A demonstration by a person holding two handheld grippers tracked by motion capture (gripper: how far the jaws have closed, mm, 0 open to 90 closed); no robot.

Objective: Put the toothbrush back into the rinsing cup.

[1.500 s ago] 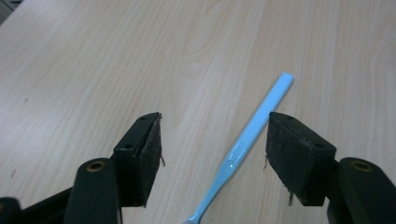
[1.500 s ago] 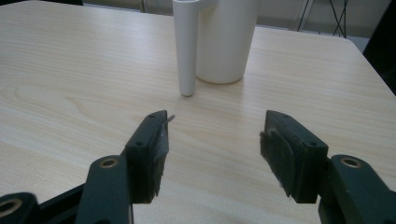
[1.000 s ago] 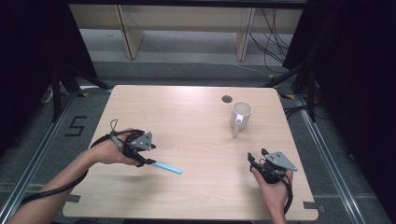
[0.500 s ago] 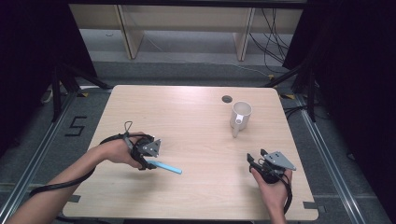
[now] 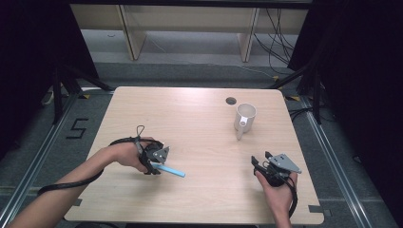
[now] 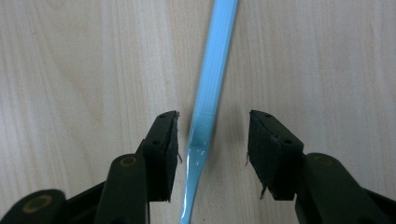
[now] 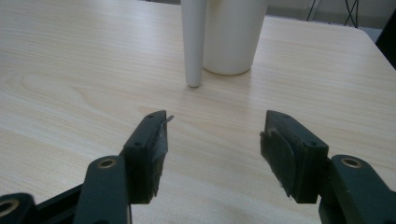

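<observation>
A light blue toothbrush-like stick (image 6: 208, 107) lies flat on the wooden table (image 5: 190, 118), also seen in the high view as the blue stick (image 5: 172, 171). My left gripper (image 6: 212, 140) points down over its near end, jaws either side of it with gaps on both sides; the jaws have just been closing, and the pads do not touch it. In the high view the left gripper (image 5: 156, 163) sits at the table's left front. My right gripper (image 7: 212, 140) stands open near the right front, the right gripper (image 5: 267, 166) facing a white mug (image 7: 233, 35).
The white mug (image 5: 245, 118) stands at the back right, its long handle (image 7: 193, 42) towards the right gripper. A small dark hole (image 5: 231, 100) marks the tabletop behind it. Shelving and cables lie beyond the far edge.
My left hand has moved right and down onto the near end of the blue stick. The right hand has stayed put.
</observation>
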